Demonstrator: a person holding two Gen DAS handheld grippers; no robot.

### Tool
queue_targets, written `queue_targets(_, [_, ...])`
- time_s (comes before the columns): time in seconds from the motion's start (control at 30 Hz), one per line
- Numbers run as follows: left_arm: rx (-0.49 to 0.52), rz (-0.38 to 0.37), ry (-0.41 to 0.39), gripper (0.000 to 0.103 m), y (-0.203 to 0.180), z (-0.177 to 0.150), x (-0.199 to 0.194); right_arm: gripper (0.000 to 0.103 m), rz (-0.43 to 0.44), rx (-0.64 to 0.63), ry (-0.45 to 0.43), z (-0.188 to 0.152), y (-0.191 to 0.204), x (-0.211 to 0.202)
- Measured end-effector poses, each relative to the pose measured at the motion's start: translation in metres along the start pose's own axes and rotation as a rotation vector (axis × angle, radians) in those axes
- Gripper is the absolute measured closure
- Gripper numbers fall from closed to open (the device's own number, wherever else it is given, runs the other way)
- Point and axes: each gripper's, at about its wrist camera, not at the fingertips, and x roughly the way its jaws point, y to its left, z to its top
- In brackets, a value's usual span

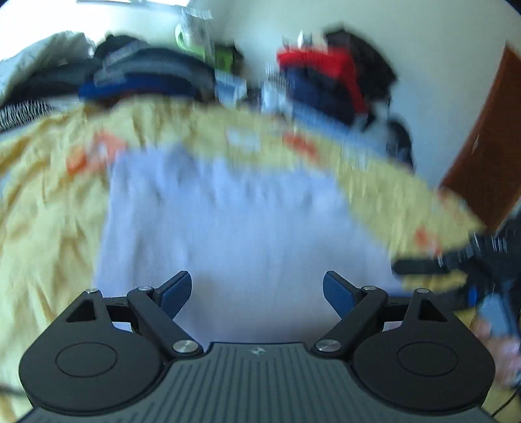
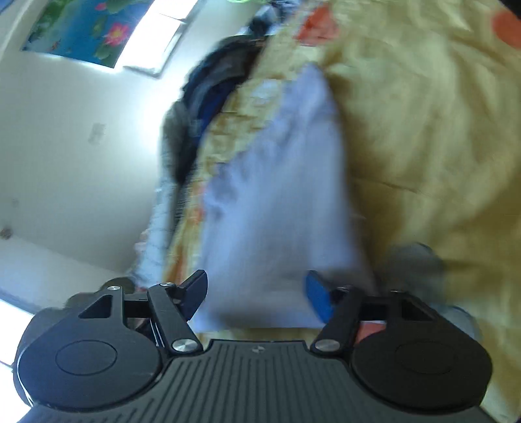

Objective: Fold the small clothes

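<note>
A pale lilac garment lies flat on a yellow sheet with orange prints. My left gripper hovers over the garment's near edge, its blue-padded fingers wide open with nothing between them. In the right wrist view the same garment stretches away from my right gripper. That gripper's pads stand apart on either side of the near end of the cloth, and no pad visibly presses on it. At the right edge of the left wrist view, a blurred black finger of the right gripper reaches in, held by a hand. Both views are motion-blurred.
Piles of dark, blue and grey clothes and a red-topped stack lie along the far side of the sheet. A brown door stands at the right. A white wall with a flower poster runs beside the sheet's edge.
</note>
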Motion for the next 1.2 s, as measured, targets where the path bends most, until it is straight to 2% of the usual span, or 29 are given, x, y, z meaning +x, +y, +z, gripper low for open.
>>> queue_targets(0.03, [0.024,0.014,-0.016,0.014,0.001,-0.007,0.005,0.076,0.000,0.041,-0.007,0.000,-0.015,0.000])
queue_targets(0.07, [0.062,0.030,-0.057,0.014,0.001,-0.011,0.005,0.093,-0.002,0.088,-0.009,0.001,-0.026,0.000])
queue_targets(0.1, [0.078,0.041,-0.049,0.014,0.001,-0.010,0.005,0.094,-0.008,0.141,0.003,0.003,-0.034,-0.002])
queue_targets(0.13, [0.058,0.033,-0.031,0.014,0.002,-0.005,0.001,0.089,-0.003,0.175,0.013,0.004,-0.035,-0.005])
queue_targets(0.17, [0.020,0.019,-0.022,0.014,0.005,0.000,-0.007,0.072,0.002,0.164,0.006,0.006,-0.029,-0.012])
queue_targets(0.2, [-0.021,-0.003,-0.038,0.014,0.011,0.005,-0.018,0.064,0.002,0.124,-0.014,0.009,-0.020,-0.019])
queue_targets(0.23, [-0.065,-0.023,-0.061,0.014,0.020,0.008,-0.030,0.044,0.010,0.088,-0.040,0.012,-0.012,-0.028])
queue_targets(0.27, [-0.122,-0.035,-0.074,0.013,0.032,0.011,-0.039,0.028,0.012,0.066,-0.063,0.017,-0.007,-0.035])
queue_targets(0.3, [-0.201,-0.054,-0.075,0.011,0.046,0.012,-0.045,0.026,-0.007,0.045,-0.079,0.022,-0.003,-0.041])
queue_targets(0.33, [-0.310,-0.089,-0.056,0.007,0.063,0.010,-0.046,0.029,-0.058,0.017,-0.084,0.032,-0.001,-0.043])
queue_targets(0.37, [-0.459,-0.151,-0.016,0.007,0.084,0.008,-0.043,0.029,-0.104,0.002,-0.076,0.037,0.000,-0.042])
queue_targets(0.43, [-0.695,-0.234,0.039,0.007,0.116,-0.004,-0.033,0.032,-0.167,0.014,-0.015,0.048,-0.007,-0.028])
queue_targets(0.47, [-0.750,-0.266,0.050,0.007,0.125,-0.008,-0.028,0.031,-0.170,0.015,0.014,0.051,-0.008,-0.020])
queue_targets(0.5, [-0.764,-0.289,0.052,0.007,0.128,-0.009,-0.026,0.031,-0.163,0.004,0.038,0.052,-0.006,-0.013])
queue_targets(0.63, [-0.776,-0.301,0.083,0.007,0.130,-0.002,-0.018,0.027,-0.162,-0.050,0.119,0.055,0.008,0.013])
queue_targets(0.77, [-0.726,-0.219,0.090,0.007,0.142,0.012,-0.028,0.029,-0.216,-0.139,0.181,0.055,0.021,0.017])
queue_targets(0.83, [-0.692,-0.222,0.134,0.007,0.147,0.013,-0.027,0.032,-0.219,-0.165,0.186,0.053,0.021,0.013])
queue_targets(0.9, [-0.679,-0.210,0.149,0.007,0.149,0.010,-0.026,0.033,-0.216,-0.162,0.177,0.054,0.020,0.009])
queue_targets(1.03, [-0.651,-0.299,0.188,0.006,0.140,0.014,-0.007,0.024,-0.148,-0.094,0.157,0.054,0.011,0.011])
queue_targets(1.13, [-0.627,-0.310,0.181,0.006,0.132,0.020,0.006,0.024,-0.103,-0.051,0.166,0.056,0.007,0.018])
queue_targets(1.2, [-0.605,-0.278,0.184,0.009,0.127,0.025,0.007,0.046,-0.099,-0.044,0.166,0.056,0.007,0.019])
